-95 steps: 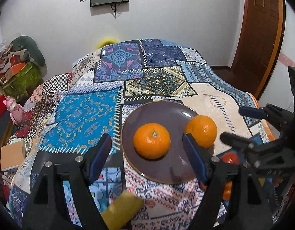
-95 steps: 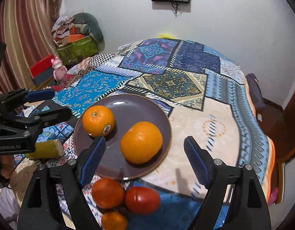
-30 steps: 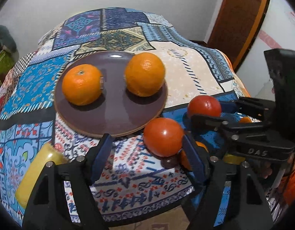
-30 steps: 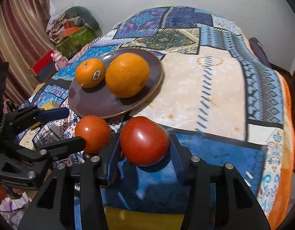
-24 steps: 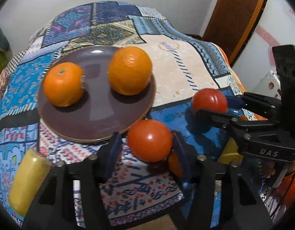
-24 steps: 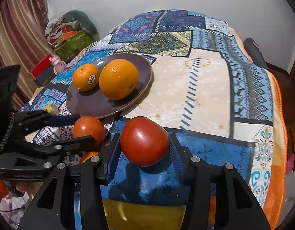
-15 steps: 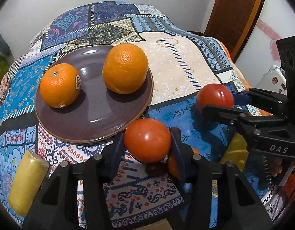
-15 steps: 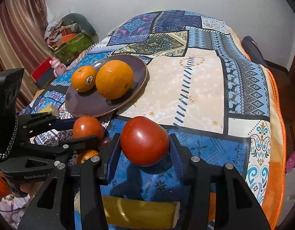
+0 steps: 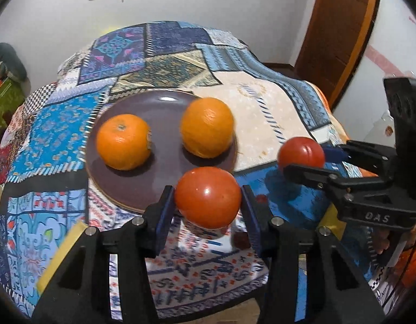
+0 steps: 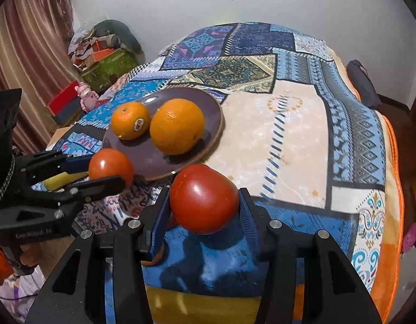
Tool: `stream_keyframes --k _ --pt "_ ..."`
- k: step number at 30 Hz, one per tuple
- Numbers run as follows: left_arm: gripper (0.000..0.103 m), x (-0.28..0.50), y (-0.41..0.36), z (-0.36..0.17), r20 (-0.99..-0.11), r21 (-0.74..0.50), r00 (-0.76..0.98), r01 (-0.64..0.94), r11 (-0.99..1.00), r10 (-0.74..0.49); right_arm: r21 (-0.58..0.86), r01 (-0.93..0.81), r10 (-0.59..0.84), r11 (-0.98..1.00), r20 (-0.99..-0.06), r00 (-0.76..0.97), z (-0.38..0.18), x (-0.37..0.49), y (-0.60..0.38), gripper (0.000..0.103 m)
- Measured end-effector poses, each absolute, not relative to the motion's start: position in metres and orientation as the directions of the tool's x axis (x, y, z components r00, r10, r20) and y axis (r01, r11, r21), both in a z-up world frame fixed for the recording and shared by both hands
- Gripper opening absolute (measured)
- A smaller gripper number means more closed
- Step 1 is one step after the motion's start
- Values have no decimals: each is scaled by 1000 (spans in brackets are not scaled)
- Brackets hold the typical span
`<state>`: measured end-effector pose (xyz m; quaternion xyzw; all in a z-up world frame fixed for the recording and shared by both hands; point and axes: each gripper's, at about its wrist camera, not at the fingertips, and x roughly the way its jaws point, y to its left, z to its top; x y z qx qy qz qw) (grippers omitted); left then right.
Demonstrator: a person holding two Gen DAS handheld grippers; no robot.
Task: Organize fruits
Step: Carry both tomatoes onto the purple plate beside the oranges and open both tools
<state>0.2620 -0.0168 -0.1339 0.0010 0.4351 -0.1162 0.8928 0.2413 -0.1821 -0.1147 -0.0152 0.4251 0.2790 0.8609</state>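
Tomatoes fill both grippers. Seen from the left wrist, the left gripper (image 9: pixel 208 198) pinches a red-orange tomato (image 9: pixel 208 197) between its blue pads (image 9: pixel 163 216), holding it clear of the patchwork blanket (image 9: pixel 262 113) and just in front of the near rim of the dark brown plate (image 9: pixel 164 167). On that plate sit a mandarin (image 9: pixel 123 141) to the left and a bigger orange (image 9: pixel 207 131) to the right, close together but apart. Off to the right, the right gripper (image 9: pixel 306 156) clamps a second, redder tomato (image 9: pixel 301 155) above a blue patch of the blanket. A yellow block (image 9: pixel 60 253) lies at the lower left, blurred.

From the right wrist, the right gripper (image 10: pixel 205 206) squeezes its red tomato (image 10: pixel 204 198) between both pads (image 10: pixel 248 216), raised over the blue patch near the blanket's (image 10: pixel 289 124) edge, just short of the plate (image 10: pixel 154 162). The mandarin (image 10: pixel 130 124), with a sticker facing this way, overlaps the orange (image 10: pixel 177 130) in this view, so whether they touch I cannot tell. At the left, the left gripper (image 10: pixel 105 171) holds its tomato (image 10: pixel 110 167) beside the plate's near rim. A yellow object (image 10: pixel 202 306) shows at the bottom, partly hidden by the gripper. A green box (image 10: pixel 110 63) and a pink toy (image 10: pixel 86 94) sit beyond the blanket's left side.
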Motion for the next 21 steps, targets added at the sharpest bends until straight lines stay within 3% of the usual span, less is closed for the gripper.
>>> stream_keyframes --k 21 --pt "48 305 9 -148 -794 -147 573 143 979 -203 180 -542 489 821 -711 505 -90 268 -143 46"
